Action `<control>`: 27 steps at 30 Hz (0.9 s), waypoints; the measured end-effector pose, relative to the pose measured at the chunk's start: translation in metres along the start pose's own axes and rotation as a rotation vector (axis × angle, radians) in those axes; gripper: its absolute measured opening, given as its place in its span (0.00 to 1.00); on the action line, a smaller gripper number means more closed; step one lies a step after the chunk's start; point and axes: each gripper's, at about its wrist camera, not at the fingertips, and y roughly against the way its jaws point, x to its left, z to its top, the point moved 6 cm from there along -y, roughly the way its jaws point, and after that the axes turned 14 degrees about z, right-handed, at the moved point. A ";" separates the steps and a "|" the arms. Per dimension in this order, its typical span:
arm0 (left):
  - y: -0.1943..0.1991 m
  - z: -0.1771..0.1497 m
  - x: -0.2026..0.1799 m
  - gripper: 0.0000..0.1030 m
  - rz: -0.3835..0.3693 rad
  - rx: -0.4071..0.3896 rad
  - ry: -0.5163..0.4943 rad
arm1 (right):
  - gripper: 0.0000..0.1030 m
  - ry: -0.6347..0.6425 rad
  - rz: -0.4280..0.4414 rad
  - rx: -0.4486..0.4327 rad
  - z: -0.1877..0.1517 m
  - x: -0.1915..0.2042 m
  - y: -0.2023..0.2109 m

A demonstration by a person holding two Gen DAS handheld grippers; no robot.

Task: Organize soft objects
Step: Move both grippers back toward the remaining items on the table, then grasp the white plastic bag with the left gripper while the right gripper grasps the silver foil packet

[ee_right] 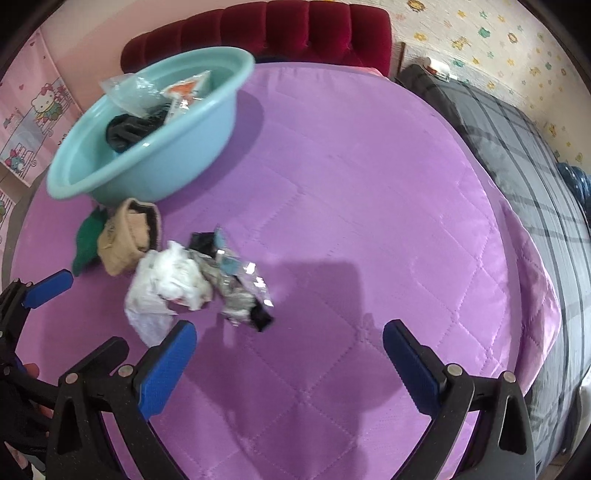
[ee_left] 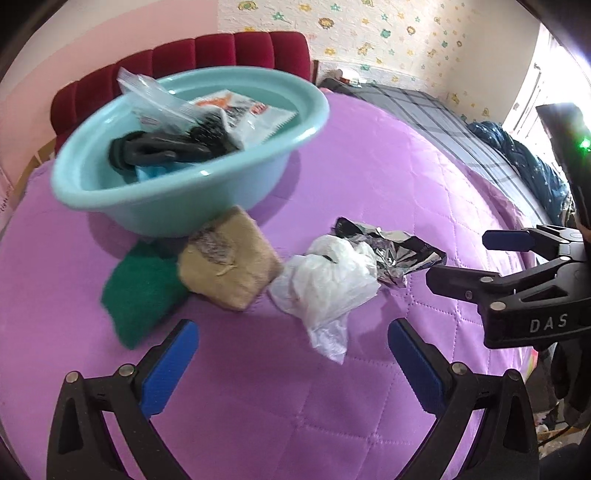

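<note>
A teal basin (ee_left: pixel 173 206) (ee_right: pixel 177 155) stands on the purple quilt and holds a dark cloth (ee_left: pixel 159 147), clear bags and a white-orange packet (ee_left: pixel 251 110). In front of it lie a green cloth (ee_left: pixel 140 291) (ee_right: pixel 86 242), a tan folded cloth (ee_left: pixel 232 266) (ee_right: pixel 127 236), a crumpled white plastic bag (ee_left: pixel 328 284) (ee_right: pixel 166 284) and a silver-black foil wrapper (ee_left: pixel 391 251) (ee_right: pixel 240 288). My left gripper (ee_left: pixel 291 365) is open, just short of the white bag. My right gripper (ee_right: pixel 288 365) is open over bare quilt, right of the foil wrapper. Nothing is between either pair of fingers.
The purple quilt (ee_right: pixel 351 184) covers a round bed with a red padded headboard (ee_right: pixel 295 29). A grey plaid blanket (ee_right: pixel 535 177) and a blue garment (ee_left: pixel 524 162) lie along the right edge. The right gripper's body (ee_left: pixel 517 291) shows at the right of the left wrist view.
</note>
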 end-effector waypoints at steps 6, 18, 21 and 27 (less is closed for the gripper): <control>-0.016 0.002 -0.014 0.98 -0.028 0.028 -0.001 | 1.00 -0.019 -0.006 0.010 -0.003 -0.010 -0.008; -0.019 -0.001 -0.021 0.10 -0.062 0.041 -0.030 | 1.00 -0.019 -0.001 0.015 0.004 -0.017 -0.015; -0.012 -0.003 -0.018 0.09 -0.081 0.038 -0.031 | 1.00 -0.015 0.006 0.015 0.008 -0.013 -0.017; -0.002 -0.007 -0.009 0.09 -0.066 0.035 -0.032 | 1.00 0.006 0.036 0.017 0.018 -0.001 -0.024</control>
